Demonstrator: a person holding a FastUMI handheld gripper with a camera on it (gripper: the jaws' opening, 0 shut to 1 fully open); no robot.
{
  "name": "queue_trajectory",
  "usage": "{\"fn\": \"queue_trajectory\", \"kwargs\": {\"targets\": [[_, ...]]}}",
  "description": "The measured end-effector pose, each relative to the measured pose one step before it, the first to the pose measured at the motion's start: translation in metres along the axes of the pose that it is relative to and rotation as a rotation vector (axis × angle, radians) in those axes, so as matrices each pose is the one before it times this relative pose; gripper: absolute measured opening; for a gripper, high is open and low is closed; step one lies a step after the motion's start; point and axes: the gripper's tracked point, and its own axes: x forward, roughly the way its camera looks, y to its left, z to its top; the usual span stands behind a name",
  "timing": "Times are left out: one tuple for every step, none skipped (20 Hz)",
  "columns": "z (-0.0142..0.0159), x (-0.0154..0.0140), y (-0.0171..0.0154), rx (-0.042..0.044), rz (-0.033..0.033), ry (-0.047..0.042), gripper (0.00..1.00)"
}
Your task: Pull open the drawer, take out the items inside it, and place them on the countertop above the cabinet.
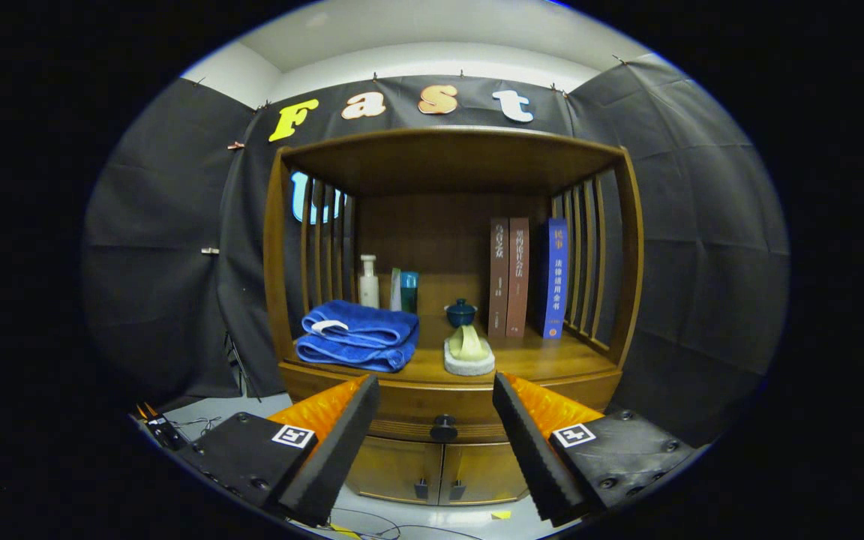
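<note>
Gripper view looks head-on at a brown wooden cabinet point(447, 300) with slatted sides. Gripper point(436, 390) fingers spread wide, nothing held. Shallow wooden drawer point(432, 409) under the countertop sits flush, shut, its round dark knob point(444, 427) in the gap between the fingers, a little beyond the tips.

Wooden countertop point(544, 360) carries a folded blue towel point(357, 334), a pale green-and-white sponge pad point(469, 351), a small dark teal lidded pot point(461, 312), a white pump bottle point(369, 282), a teal tube point(408, 291), two brown books point(509, 276) and a blue book point(554, 277). A shut drawer with things on top fits two cases: contents yet inside, or items already lifted out and the drawer pushed back. Can't say which.

If the knob is the target, judgement: keep it centred between the fingers, come in level, close on the knob's sides, pull straight out, not up. Knob is small and round, so an off-centre pinch may slip.

Hidden: drawer interior, so contents unknown. Lower double doors point(439, 472) partly covered by the fingers. Fisheye bends the cabinet edges, so depth to the knob is hard to judge. Dark cables point(372, 521) on the floor are cut off.
</note>
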Motion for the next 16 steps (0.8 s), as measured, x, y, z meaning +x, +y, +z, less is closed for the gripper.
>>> {"fn": "queue_trajectory", "kwargs": {"targets": [[0.00891,-0.00637,-0.00024,0.00373,-0.00538,-0.00054,0.99],[0.00722,-0.00791,-0.00024,0.00639,-0.00322,-0.00157,0.99],[0.00676,-0.00468,0.00117,0.00329,0.00018,0.00109,0.99],[0.00513,-0.00658,-0.00111,-0.00483,-0.00635,0.00293,0.99],[0.00236,-0.00707,-0.00364,-0.01324,-0.00682,0.01291,0.99],[0.00181,-0.00674,-0.00481,-0.01276,-0.01463,0.00771,0.99],[0.00448,-0.00765,-0.00177,-0.00443,-0.00185,0.00107,0.99],[0.00548,-0.00749,0.00211,0.0119,0.01504,-0.007,0.99],[0.00468,-0.00704,0.00282,0.01753,0.01785,-0.00679,0.99],[0.00409,-0.00661,-0.00074,0.00953,0.00713,-0.00337,0.99],[0.00491,-0.00614,-0.00425,-0.00081,-0.00249,-0.00846,0.99],[0.00515,-0.00601,-0.00202,-0.00578,0.00226,-0.01048,0.99],[0.00372,-0.00448,-0.00046,-0.00126,0.00298,-0.00646,0.99],[0.00162,-0.00341,-0.00066,0.00894,0.00743,-0.00135,0.99],[-0.00079,-0.0024,-0.00066,0.01627,0.00613,0.00409,0.99],[-0.0008,-0.00146,-0.00196,0.00951,-0.00182,0.00666,0.99]]}}
